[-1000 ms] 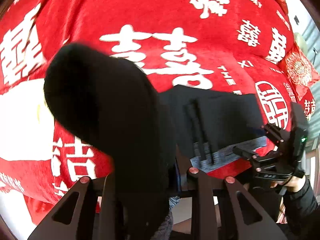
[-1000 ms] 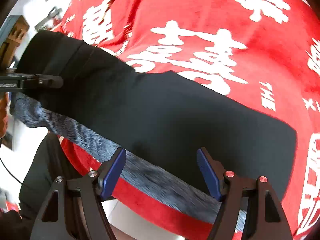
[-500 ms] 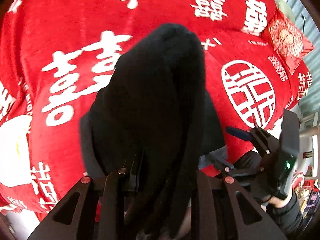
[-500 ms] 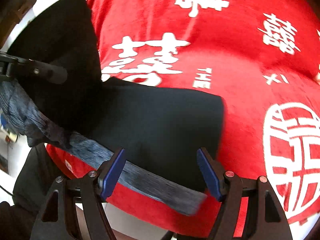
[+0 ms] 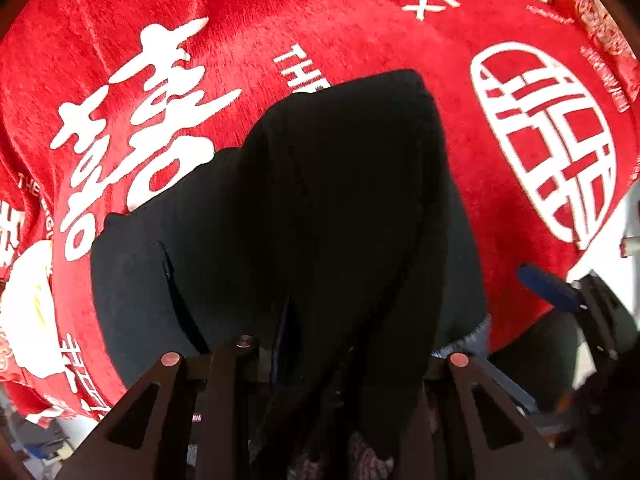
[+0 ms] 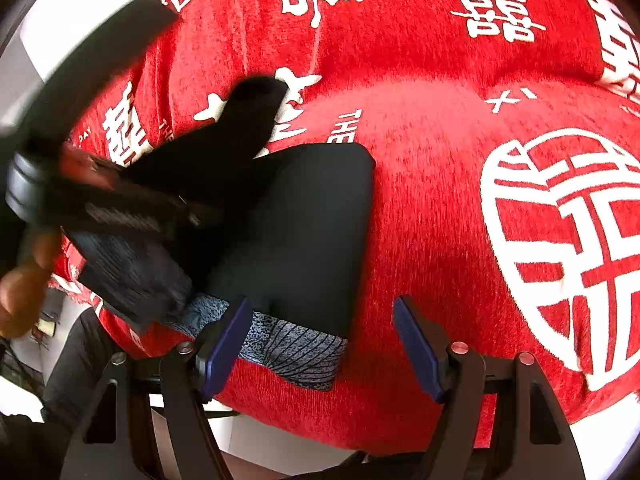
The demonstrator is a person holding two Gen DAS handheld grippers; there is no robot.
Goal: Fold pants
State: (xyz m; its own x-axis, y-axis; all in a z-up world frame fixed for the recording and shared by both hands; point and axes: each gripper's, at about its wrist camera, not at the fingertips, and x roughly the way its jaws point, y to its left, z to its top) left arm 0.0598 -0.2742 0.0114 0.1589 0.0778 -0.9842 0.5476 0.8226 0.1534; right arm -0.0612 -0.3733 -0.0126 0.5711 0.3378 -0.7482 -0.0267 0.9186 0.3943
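Note:
The black pants (image 6: 312, 232) lie folded on the red blanket, their grey patterned waistband (image 6: 296, 348) along the near edge. My left gripper (image 5: 344, 360) points straight down and is shut on a bunched end of the pants (image 5: 352, 184), which drapes over its fingers and hides them. This held end hangs over the flat part. Seen from the right wrist, the left gripper (image 6: 192, 216) sits at the left above the pants. My right gripper (image 6: 320, 344) is open just above the waistband's right corner, holding nothing; one of its blue pads (image 5: 548, 292) shows in the left wrist view.
A red blanket (image 6: 440, 200) with white characters and a round emblem (image 6: 568, 248) covers the surface. Its near edge drops to a white floor (image 6: 256, 436). A person's hand (image 6: 20, 292) and dark clothing (image 6: 72, 380) are at the lower left.
My left gripper has carried the held pant end to the right and lower, over the flat part. The right gripper has slid right along the waistband to its corner, still open.

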